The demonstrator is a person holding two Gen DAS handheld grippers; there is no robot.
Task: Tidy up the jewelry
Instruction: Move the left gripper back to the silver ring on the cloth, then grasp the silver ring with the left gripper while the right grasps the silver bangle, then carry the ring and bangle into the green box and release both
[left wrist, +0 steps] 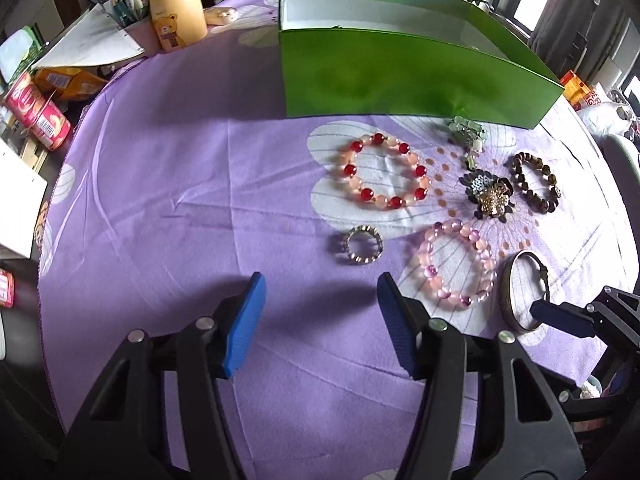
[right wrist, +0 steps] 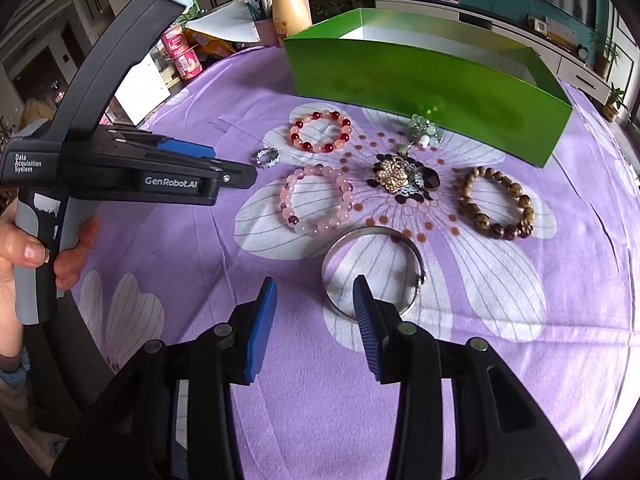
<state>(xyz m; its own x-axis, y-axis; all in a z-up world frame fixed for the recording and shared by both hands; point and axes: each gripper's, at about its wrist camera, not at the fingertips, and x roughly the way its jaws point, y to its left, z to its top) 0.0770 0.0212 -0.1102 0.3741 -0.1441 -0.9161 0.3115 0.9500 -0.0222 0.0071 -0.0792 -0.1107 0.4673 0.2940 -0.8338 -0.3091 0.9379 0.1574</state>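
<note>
Jewelry lies on a purple flowered cloth (left wrist: 180, 168) in front of an open green box (left wrist: 400, 76) (right wrist: 420, 88). There is a red-and-pink bead bracelet (left wrist: 386, 172) (right wrist: 322, 131), a pale pink bead bracelet (left wrist: 456, 266) (right wrist: 318, 200), a brown bead bracelet (left wrist: 536, 180) (right wrist: 496, 204), a small sparkly ring (left wrist: 363, 245) (right wrist: 267, 157), a gold flower brooch (left wrist: 490, 196) (right wrist: 404, 178), a green bead charm (left wrist: 468, 130) (right wrist: 426, 130) and a silver bangle (left wrist: 522, 292) (right wrist: 374, 274). My left gripper (left wrist: 320, 320) is open and empty, just short of the ring. My right gripper (right wrist: 316, 320) is open and empty, its right finger over the bangle's near rim.
A yellow bear jar (left wrist: 176, 8), papers, a pen holder and red snack cans (left wrist: 36, 112) crowd the far left of the table. The left gripper's body (right wrist: 132, 168) and the hand holding it fill the left of the right wrist view.
</note>
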